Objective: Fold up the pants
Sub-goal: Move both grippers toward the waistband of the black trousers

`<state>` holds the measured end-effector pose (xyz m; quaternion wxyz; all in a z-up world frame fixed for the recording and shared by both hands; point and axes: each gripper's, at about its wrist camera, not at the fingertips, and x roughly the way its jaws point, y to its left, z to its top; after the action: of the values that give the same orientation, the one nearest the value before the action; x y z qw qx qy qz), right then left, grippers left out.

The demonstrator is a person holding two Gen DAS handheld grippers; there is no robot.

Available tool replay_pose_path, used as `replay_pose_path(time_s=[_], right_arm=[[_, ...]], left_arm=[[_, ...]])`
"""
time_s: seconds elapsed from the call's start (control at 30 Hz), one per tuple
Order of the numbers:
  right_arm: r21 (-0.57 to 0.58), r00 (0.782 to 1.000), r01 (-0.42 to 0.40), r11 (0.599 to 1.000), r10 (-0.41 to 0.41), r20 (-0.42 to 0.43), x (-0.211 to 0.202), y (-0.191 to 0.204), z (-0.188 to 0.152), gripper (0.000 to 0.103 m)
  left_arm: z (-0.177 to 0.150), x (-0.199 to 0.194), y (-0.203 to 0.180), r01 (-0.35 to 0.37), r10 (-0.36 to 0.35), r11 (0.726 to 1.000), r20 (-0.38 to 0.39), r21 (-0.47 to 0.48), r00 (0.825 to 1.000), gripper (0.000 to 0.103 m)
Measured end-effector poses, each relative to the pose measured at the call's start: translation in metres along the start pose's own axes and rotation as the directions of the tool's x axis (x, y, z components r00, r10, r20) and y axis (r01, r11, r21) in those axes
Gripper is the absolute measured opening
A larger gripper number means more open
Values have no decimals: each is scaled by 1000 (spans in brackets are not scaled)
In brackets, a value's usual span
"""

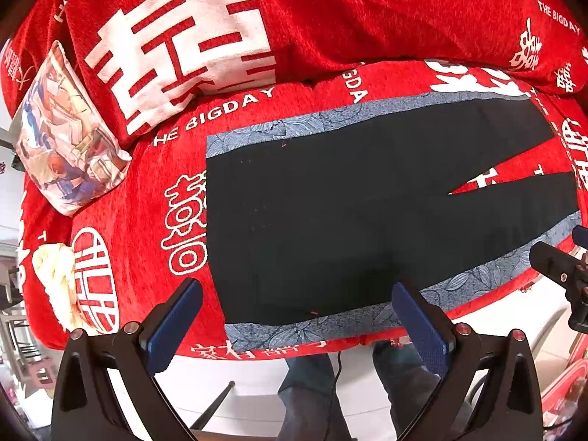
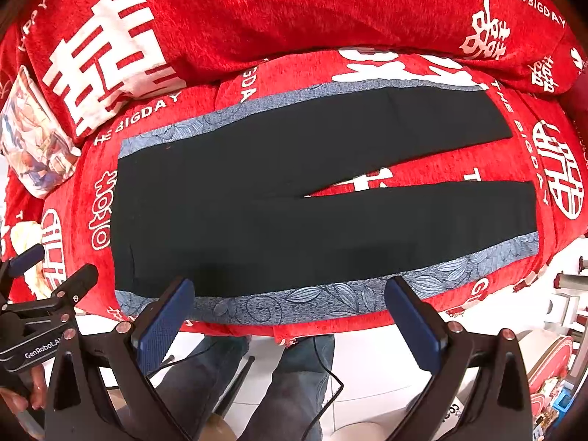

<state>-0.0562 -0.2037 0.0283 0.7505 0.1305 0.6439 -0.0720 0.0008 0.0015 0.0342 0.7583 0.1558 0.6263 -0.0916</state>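
Pants (image 2: 294, 198) flat on sofa (image 2: 257, 18); both grippers agape

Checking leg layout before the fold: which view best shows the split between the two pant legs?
The right wrist view: the pants lie nearly whole, both leg ends visible, red sofa cover between them. The left wrist view crops the legs at its right edge.

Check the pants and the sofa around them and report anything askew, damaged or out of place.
Nothing stands out. The black pants lie flat and unfolded on the red sofa cover, legs spread in a narrow V toward the right. Both the left gripper and right gripper are open and hold nothing. A printed cushion leans at the left.
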Motion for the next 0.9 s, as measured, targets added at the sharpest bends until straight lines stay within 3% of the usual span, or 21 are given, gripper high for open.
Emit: replay_pose_path(time_s=[0.43,0.73,0.9], right_arm=[[-8,1000,-10,1000,10,6,-2,-13,4,103],[-53,998,-55,997,56,0,1,-29,2,103],[-89,997,-76,993,74,-28,16,-37,1,103]], left_arm=[[2,-2,-16,-21,21,1000,-12,-4,1000,103],[-4,-3,-23,-51,49,993,-21,-104,999,103],[-9,9,-23,-38,31,981,-40,-191,999,103]])
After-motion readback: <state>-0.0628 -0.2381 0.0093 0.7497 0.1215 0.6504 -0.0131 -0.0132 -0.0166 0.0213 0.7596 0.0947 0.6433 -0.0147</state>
